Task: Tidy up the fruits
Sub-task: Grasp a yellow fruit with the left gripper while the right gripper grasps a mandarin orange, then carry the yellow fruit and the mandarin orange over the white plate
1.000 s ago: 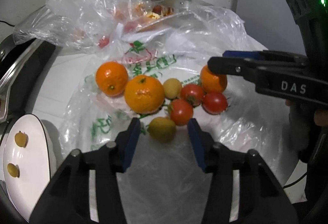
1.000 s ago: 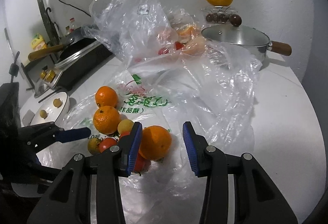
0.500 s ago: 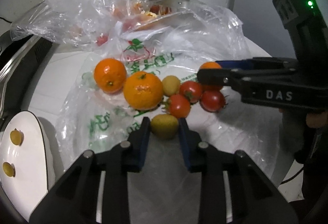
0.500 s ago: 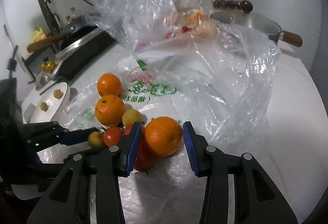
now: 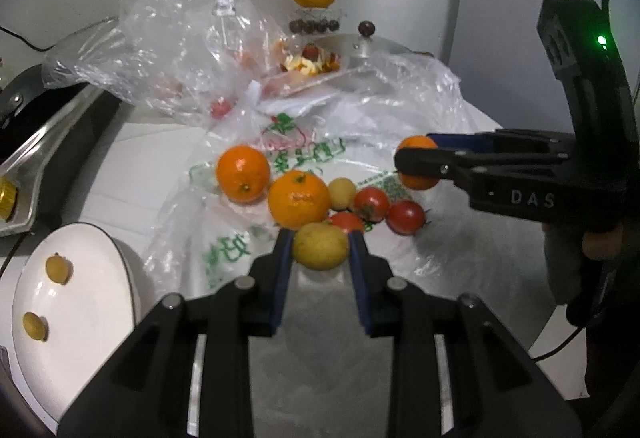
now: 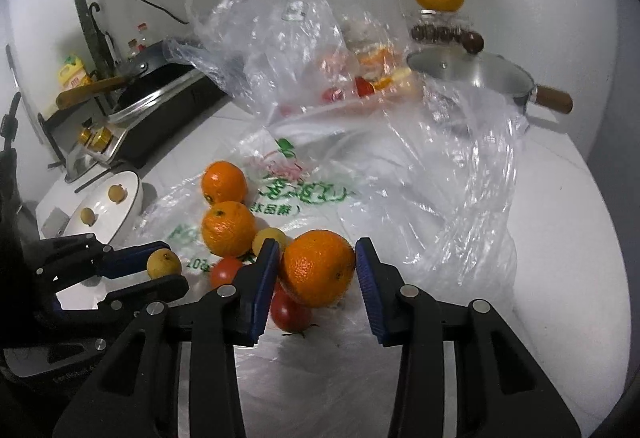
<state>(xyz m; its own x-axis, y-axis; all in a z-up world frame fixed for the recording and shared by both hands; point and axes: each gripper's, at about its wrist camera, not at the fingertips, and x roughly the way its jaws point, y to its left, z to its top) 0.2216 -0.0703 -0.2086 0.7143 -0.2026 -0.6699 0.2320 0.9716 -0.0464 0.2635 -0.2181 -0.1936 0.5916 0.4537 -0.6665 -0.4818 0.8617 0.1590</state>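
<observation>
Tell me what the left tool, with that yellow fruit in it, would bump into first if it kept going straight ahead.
Most likely the red tomato right behind the yellow fruit that the left tool grips, with the big orange just beside it. Depth is unclear; it may pass above.

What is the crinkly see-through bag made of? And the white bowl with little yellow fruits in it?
The crinkly see-through bag looks like thin glossy plastic: it wrinkles, glints, and shows fruit through it. The white bowl seems to be glazed ceramic, smooth with soft shine, though hard plastic is possible.
</observation>
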